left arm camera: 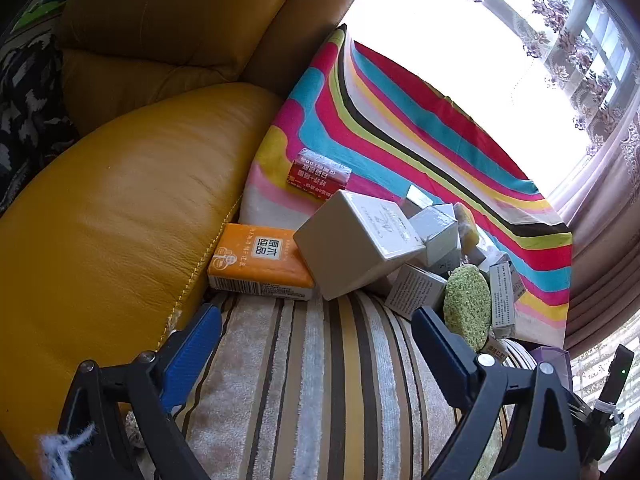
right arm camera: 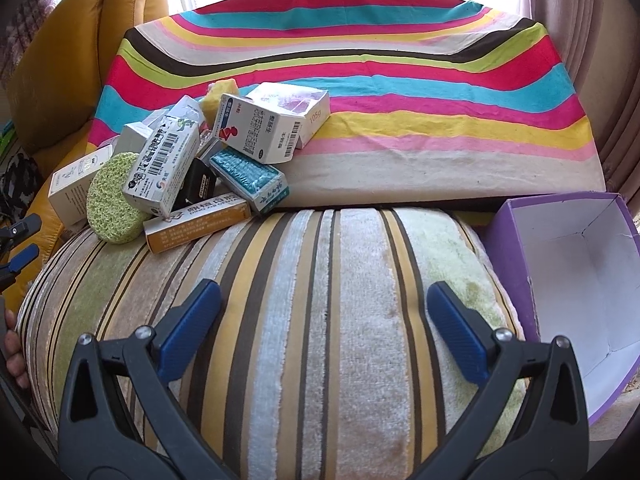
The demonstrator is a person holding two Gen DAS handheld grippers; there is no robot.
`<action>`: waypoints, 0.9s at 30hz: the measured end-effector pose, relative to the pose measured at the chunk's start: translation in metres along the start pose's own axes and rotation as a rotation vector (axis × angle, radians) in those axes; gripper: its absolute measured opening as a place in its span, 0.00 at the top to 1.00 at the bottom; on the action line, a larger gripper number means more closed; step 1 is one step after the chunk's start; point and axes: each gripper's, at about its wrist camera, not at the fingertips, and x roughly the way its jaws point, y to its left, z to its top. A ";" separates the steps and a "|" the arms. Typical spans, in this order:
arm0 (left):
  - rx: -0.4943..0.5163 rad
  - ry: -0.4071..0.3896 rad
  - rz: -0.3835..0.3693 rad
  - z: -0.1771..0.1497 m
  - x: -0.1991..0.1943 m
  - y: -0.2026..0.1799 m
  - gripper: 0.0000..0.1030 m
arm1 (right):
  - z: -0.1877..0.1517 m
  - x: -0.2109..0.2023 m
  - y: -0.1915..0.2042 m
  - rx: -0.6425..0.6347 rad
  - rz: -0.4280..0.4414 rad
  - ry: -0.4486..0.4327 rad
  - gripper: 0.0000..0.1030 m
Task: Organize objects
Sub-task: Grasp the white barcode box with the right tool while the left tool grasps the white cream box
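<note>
A heap of boxes (right arm camera: 172, 160) lay at the cushion's (right arm camera: 320, 320) back left, leaning on the draped cloth (right arm camera: 360, 80) behind. A sponge (right arm camera: 114, 200) rested at the heap's front left. An open box (right arm camera: 572, 280) stood at the cushion's right edge.

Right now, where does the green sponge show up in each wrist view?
Left wrist: green sponge right of centre, just past the right blue finger.
Right wrist: green sponge at left, leaning against the box pile.
Shared landmark: the rainbow-striped cloth behind it.
</note>
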 end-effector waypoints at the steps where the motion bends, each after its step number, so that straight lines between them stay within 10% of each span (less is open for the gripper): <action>1: 0.028 -0.002 -0.004 0.003 0.002 -0.004 0.06 | 0.001 -0.002 -0.001 0.009 0.014 -0.008 0.00; 14: 0.557 0.003 0.139 0.039 0.034 -0.061 0.02 | 0.033 -0.009 0.039 -0.026 0.155 -0.089 0.00; 24: 0.690 0.096 0.102 0.041 0.062 -0.064 0.02 | 0.064 0.019 0.080 -0.063 0.213 -0.065 0.01; 27: 0.711 0.112 0.089 0.039 0.064 -0.066 0.17 | 0.070 0.032 0.084 -0.059 0.215 -0.021 0.11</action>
